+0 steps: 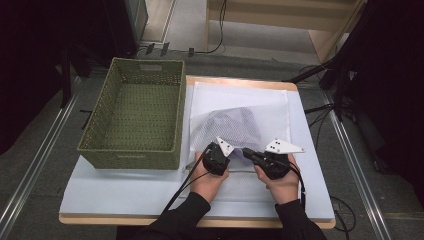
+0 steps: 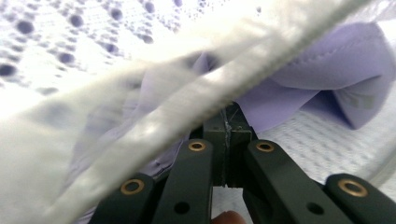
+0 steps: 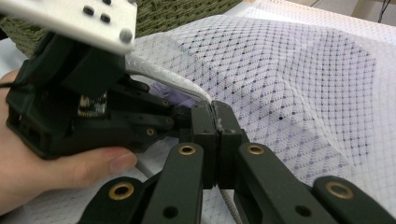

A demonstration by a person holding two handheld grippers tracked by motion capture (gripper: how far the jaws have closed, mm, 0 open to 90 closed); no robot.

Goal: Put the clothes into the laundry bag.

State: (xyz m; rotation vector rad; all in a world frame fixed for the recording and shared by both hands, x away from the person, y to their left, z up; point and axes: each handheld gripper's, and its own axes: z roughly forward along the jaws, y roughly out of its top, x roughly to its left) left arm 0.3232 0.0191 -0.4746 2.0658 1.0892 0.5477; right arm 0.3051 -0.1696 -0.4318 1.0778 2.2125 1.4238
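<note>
At ten o'clock my green basket (image 1: 135, 120) sits with nothing inside. My left gripper (image 1: 231, 156) has pinched shut on the mesh bag's (image 1: 240, 107) white rim (image 2: 187, 93); my right gripper (image 1: 248, 152) pinches it too. A purple cloth (image 2: 327, 79) lies in the bag at twelve o'clock

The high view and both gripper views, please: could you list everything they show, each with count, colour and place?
Woven basket: one, olive green, table's left half.
Mesh laundry bag: one, white, table's right half beside the basket.
Cloth garment: one, lavender, inside the bag.
Bag's corded rim: one, white, at the near edge, pinched by both grippers.
Table cover: one, pale blue-white, over the wooden tabletop.
Left gripper: one, black, shut on the rim.
Right gripper: one, black, shut on the rim beside the left.
</note>
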